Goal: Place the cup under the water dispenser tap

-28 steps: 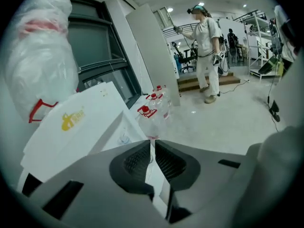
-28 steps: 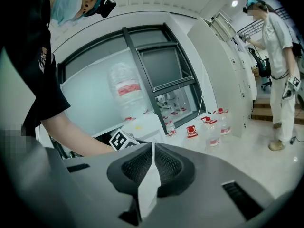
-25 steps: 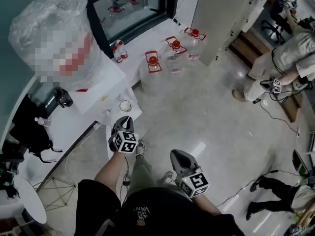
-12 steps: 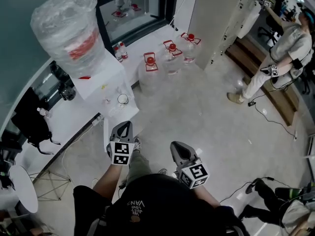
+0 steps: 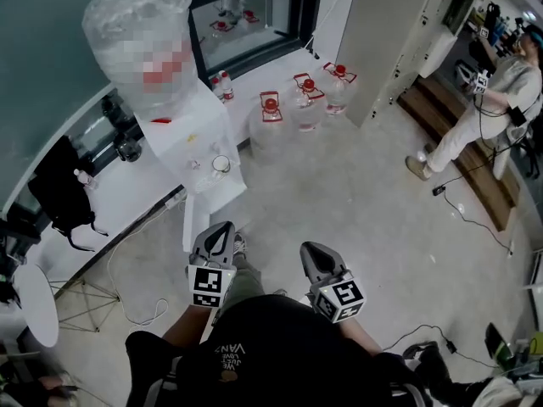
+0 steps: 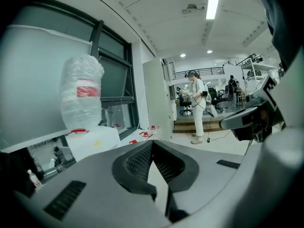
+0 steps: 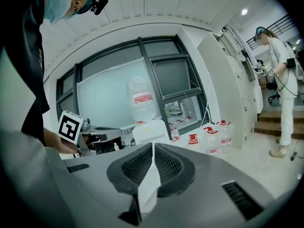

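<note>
A small clear cup (image 5: 221, 164) stands on the front ledge of the white water dispenser (image 5: 191, 130), below its plastic-wrapped bottle (image 5: 144, 36). The taps are too small to make out. My left gripper (image 5: 222, 230) is shut and empty, held back from the dispenser, well short of the cup. Beside it, my right gripper (image 5: 310, 251) is also shut with nothing in it. In the left gripper view the jaws (image 6: 152, 144) meet, and the dispenser (image 6: 92, 144) is off to the left. In the right gripper view the closed jaws (image 7: 153, 146) point at the dispenser (image 7: 149, 131).
Three large red-capped water jugs (image 5: 271, 125) stand on the floor by the window, with small bottles (image 5: 225, 86) behind. A black bag (image 5: 64, 197) lies on the white table at the left. A person (image 5: 484, 113) stands at the far right. Cables run across the floor.
Both grippers have drawn back from the dispenser toward my body. The left one rose away from the cup, which stays on the ledge.
</note>
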Demonstrator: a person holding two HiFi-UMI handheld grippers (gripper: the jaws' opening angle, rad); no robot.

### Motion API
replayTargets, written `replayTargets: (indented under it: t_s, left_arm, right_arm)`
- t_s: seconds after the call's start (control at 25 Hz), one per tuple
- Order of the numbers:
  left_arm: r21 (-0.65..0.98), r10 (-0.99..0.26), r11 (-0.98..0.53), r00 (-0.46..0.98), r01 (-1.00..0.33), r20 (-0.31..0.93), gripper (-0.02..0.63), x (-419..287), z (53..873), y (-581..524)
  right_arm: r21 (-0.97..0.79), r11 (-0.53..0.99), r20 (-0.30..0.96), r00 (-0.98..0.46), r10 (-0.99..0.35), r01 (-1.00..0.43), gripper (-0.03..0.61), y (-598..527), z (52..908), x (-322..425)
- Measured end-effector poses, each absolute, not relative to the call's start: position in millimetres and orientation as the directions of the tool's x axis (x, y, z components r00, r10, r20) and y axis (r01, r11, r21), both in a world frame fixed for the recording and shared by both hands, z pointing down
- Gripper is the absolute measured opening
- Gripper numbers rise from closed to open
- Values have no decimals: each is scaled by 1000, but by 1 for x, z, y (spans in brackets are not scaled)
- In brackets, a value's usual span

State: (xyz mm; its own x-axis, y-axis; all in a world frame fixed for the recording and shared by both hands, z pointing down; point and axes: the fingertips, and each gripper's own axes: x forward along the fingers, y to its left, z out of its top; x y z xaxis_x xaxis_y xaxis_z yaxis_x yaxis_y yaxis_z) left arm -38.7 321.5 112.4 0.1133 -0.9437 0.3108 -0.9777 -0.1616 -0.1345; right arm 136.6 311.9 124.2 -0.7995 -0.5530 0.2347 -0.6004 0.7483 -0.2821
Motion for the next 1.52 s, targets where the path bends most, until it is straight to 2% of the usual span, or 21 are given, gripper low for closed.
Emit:
replayTargets:
  t_s: [0.52, 1.52]
  left_arm:
    - [-86, -969, -134, 112, -987, 220, 19, -29, 81, 371]
    - [-73, -965, -155, 135, -985, 224, 18, -16, 85, 380]
  right_arm:
    - [-238, 798, 239, -830, -504, -553, 44, 333, 120, 122]
    - [-227, 780, 237, -810, -536, -583, 43, 335, 118, 132]
